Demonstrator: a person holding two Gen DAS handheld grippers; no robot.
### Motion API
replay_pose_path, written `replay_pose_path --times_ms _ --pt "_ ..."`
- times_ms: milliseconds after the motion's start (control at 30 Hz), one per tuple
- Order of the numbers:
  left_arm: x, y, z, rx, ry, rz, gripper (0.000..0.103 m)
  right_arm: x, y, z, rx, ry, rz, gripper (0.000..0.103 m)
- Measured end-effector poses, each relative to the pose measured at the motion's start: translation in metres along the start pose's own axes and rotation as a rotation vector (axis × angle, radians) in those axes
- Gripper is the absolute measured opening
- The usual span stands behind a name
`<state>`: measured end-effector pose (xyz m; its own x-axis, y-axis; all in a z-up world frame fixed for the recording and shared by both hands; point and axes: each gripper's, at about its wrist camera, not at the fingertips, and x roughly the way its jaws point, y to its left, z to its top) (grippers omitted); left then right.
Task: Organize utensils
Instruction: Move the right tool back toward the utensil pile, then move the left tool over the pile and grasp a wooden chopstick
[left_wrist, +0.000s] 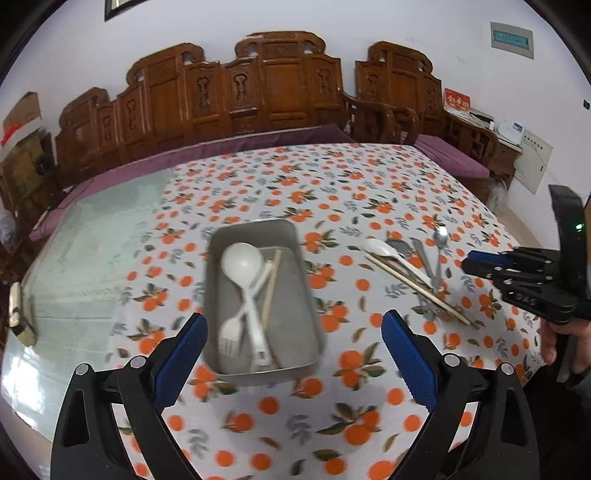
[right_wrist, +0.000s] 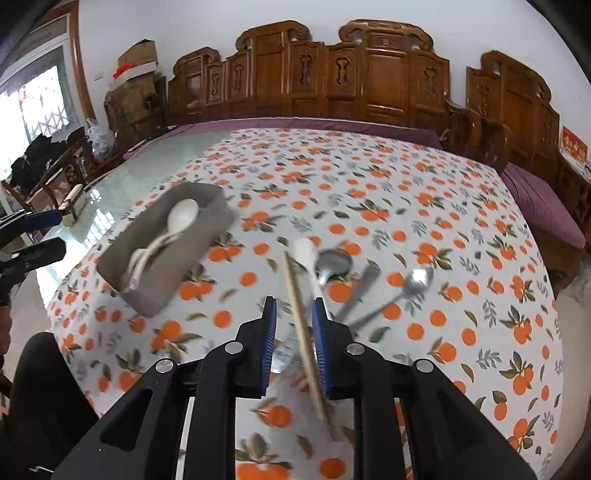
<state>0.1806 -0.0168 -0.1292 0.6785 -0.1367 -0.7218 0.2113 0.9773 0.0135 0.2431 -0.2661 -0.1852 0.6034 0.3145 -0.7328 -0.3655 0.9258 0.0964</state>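
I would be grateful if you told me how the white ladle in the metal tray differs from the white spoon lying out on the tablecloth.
The white ladle lies inside the metal tray, crossed with a white fork; the white spoon lies on the tablecloth in a loose pile with chopsticks and metal cutlery. The ladle's bowl is round and plainly larger; the spoon's is narrower. Both are plain white.

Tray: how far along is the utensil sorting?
Done: white ladle, white fork and one chopstick lie in the tray. In hand: nothing; left gripper open, right gripper slightly open over the loose chopsticks. Left: those chopsticks, white spoon, metal spoons and a knife on the tablecloth.
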Motion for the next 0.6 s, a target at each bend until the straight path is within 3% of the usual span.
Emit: replay_pose_path --times_ms 367,600 --pt "0.033 -0.050 -0.005 0.014 0.051 -0.032 0.091 0.035 -0.041 -0.021 0.040 0.049 0.045 0.022" --pt "0.058 -0.079 -0.003 0.034 0.083 -0.047 0.091 0.035 -0.065 -0.020 0.092 0.041 0.005 0.022"
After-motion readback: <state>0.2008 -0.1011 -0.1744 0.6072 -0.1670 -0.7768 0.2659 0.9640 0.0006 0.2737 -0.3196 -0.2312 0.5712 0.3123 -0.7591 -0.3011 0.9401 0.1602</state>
